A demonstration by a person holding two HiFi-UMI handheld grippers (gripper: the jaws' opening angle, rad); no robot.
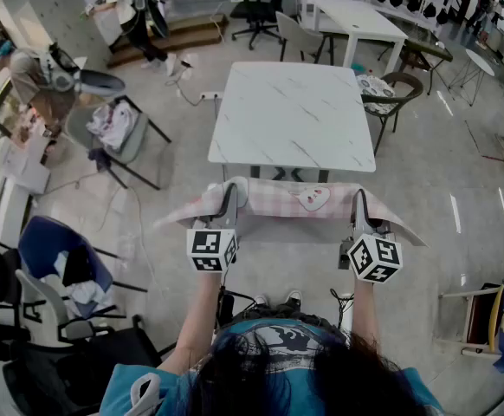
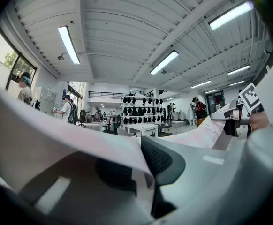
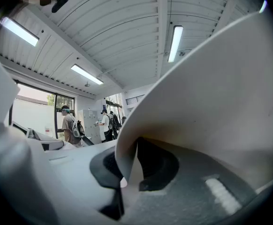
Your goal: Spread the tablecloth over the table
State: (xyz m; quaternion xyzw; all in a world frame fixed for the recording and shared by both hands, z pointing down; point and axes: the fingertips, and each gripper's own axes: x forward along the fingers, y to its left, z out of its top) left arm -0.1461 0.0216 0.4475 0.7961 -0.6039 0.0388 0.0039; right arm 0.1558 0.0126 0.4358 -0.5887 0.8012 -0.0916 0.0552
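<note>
The square white marble-patterned worktop (image 1: 287,111) stands bare ahead of the person. The pink-and-white checked tablecloth (image 1: 278,199) is not on it: it hangs in the air on the person's side of the worktop's near edge, bunched into a band. Its long axis runs left to right, parallel to that edge, and a loose corner trails outward past each gripper.

The left gripper (image 1: 229,191) has its jaws nearly together, pinching a fold of the cloth (image 2: 56,135) between the dark pads (image 2: 162,161). The right gripper (image 1: 360,199) is likewise narrowed onto a fold (image 3: 211,93).

Each gripper's cube (image 1: 212,250) carries black-and-white square markers. A pale printed motif (image 1: 314,198) sits on the cloth, too small to read.
</note>
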